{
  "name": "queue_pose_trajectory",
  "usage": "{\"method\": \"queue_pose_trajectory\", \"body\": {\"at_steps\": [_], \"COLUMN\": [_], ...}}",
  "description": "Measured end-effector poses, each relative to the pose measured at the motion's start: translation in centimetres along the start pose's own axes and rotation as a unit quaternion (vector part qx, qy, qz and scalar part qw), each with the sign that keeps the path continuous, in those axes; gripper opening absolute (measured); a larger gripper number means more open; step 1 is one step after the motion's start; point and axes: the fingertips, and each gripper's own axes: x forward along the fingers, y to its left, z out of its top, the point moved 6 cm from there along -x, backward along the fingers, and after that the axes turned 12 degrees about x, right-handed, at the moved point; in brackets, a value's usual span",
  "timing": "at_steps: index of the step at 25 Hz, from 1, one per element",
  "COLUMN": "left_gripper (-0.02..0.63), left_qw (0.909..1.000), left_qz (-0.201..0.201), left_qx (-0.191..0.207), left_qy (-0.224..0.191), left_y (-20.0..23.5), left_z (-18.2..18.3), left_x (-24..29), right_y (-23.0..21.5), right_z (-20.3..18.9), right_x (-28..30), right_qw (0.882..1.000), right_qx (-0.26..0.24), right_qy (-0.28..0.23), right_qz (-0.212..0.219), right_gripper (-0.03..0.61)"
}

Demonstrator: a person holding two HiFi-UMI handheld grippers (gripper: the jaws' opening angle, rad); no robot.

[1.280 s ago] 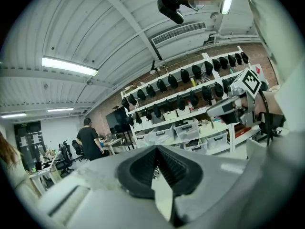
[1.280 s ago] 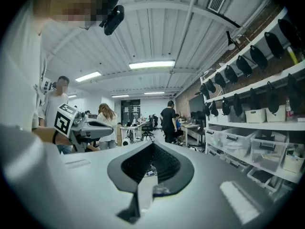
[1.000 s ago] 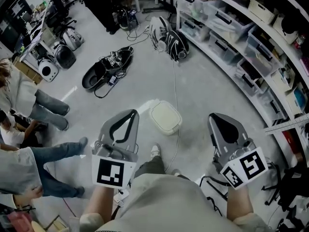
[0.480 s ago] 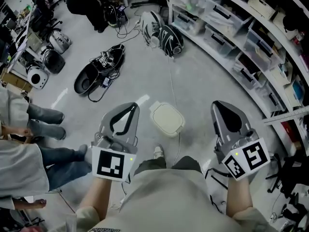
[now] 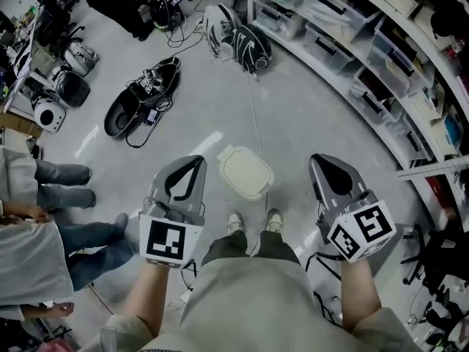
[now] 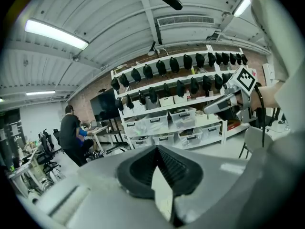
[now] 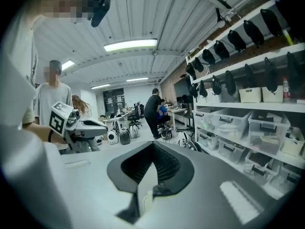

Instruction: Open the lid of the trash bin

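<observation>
Left hand-held gripper (image 5: 192, 161): jaws clenched together, nothing between them; held above the floor (image 5: 308, 116), just left of the bin.
Right hand-held gripper (image 5: 322, 160): jaws likewise closed and empty; just right of the bin.
Bin (image 5: 247, 173): cream, lid down; on the floor between the 2 grippers, just beyond the holder's 2 shoes (image 5: 234, 222).
Far: open black case (image 5: 139, 101).
Right: shelves (image 5: 381, 57) of clear boxes.
Left: a person's legs (image 5: 62, 182).
</observation>
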Motion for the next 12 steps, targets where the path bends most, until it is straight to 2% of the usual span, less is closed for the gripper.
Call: {"method": "queue_pose_trajectory", "body": {"at_steps": [2,8,12], "left_gripper": [0.002,0.003,0.002], "left_qw": [0.9997,0.9966,0.9896], "left_qz": [-0.013,-0.037,-0.056], "left_qx": [0.012,-0.024,-0.056], "left_qy": [0.016,0.069,0.12], "left_y": [-0.8,-4.0,-6.4], "left_z": [-1.2,-6.3,-11.3], "left_x": [1.1,6.4,9.3], "right_y": [-1.4,-6.7,-9.1], "right_z": [-1.9,-8.4,-14.1], "right_x": [1.0,5.6,8.1], "right_qw": [1.0,0.994,0.986], "right_qx": [0.005,0.025,0.047], "right_qy": [0.026,0.104,0.158], "right_qz": [0.003,0.016,0.023], "right_gripper": [0.003,0.003,0.003]}}
